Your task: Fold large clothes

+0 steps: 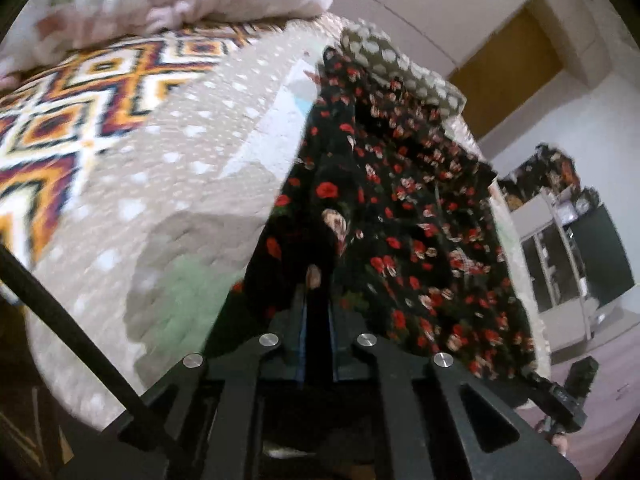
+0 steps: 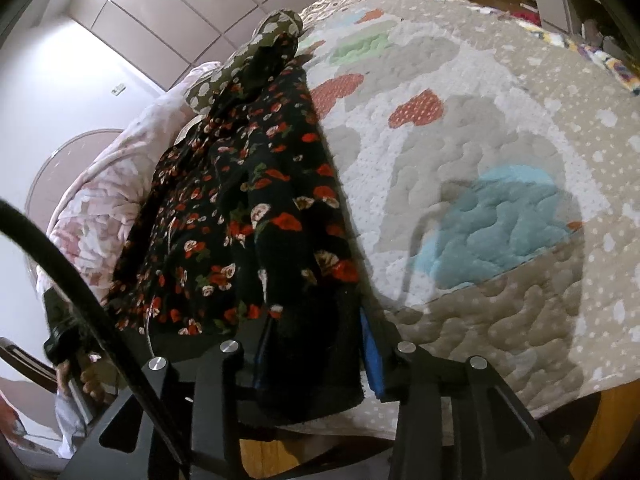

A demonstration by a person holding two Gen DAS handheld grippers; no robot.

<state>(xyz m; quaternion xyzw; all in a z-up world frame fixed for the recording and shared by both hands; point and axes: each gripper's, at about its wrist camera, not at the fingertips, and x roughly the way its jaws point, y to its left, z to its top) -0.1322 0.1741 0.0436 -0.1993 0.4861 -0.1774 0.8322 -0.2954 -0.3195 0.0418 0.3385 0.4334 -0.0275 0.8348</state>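
Observation:
A large black garment with red and cream flowers (image 1: 400,208) lies stretched over the quilted bed, and it also shows in the right wrist view (image 2: 240,208). My left gripper (image 1: 318,304) is shut on a dark edge of the garment. My right gripper (image 2: 316,332) is shut on a thick bunched edge of it at the near side of the bed, between its blue pads (image 2: 370,356). The other gripper shows at the lower right of the left wrist view (image 1: 568,392) and the lower left of the right wrist view (image 2: 60,332).
The bed's beige quilt (image 2: 500,140) has coloured patches. A patterned blanket (image 1: 80,92) and a pink floral duvet (image 2: 104,200) lie along it. An olive spotted cloth (image 2: 276,28) sits at the garment's far end. Shelves (image 1: 568,248) stand beyond the bed.

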